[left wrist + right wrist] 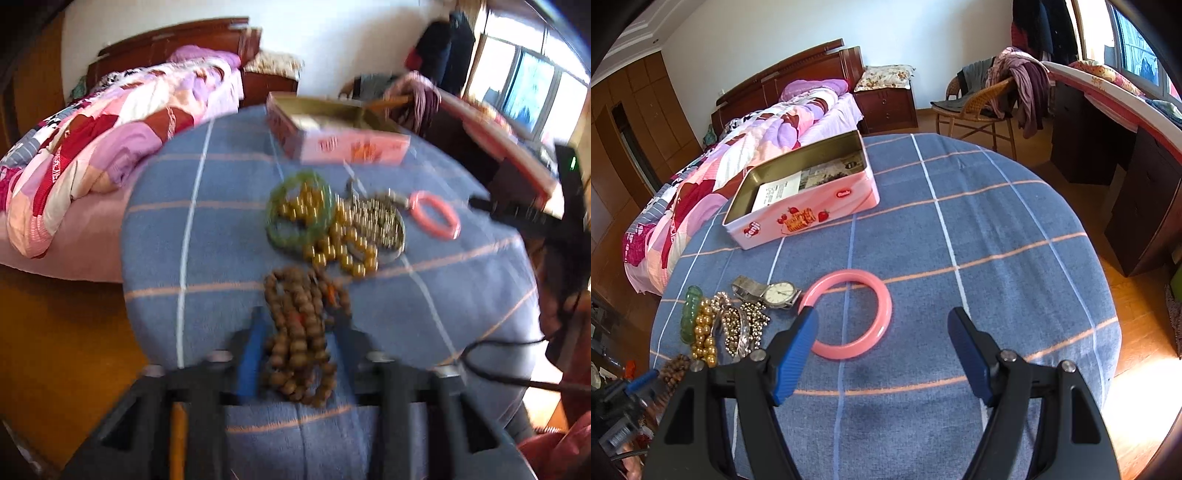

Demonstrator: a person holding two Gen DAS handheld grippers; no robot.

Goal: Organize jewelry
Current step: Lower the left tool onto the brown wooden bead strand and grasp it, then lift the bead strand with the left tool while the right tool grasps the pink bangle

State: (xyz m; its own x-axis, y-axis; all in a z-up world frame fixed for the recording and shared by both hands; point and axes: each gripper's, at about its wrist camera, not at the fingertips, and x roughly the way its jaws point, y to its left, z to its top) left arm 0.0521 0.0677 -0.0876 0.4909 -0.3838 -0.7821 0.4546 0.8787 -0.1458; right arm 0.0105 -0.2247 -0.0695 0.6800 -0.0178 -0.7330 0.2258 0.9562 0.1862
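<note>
A: Low centre of the left wrist view, the left gripper (pixel 299 332) has its jaws closed in around the brown wooden bead strand (pixel 301 332), though blur hides how firm the grip is.

B: Above it?

A: The green bangle (pixel 299 208), gold beads (pixel 340 243) and a silvery chain heap (pixel 380 221) lie tangled mid-frame; the pink tin (pixel 343 147) sits higher.

B: And the right wrist view?

A: The right gripper (pixel 882 325) is spread wide, holding nothing, its left finger (pixel 798 347) overlapping the pink bangle (pixel 849 314). A watch (pixel 775 293) lies beside it; the open tin (pixel 809 218) is upper left.

B: Risk?

A: Looped beads could snag the neighbouring heap and drag it, or slip loose.
</note>
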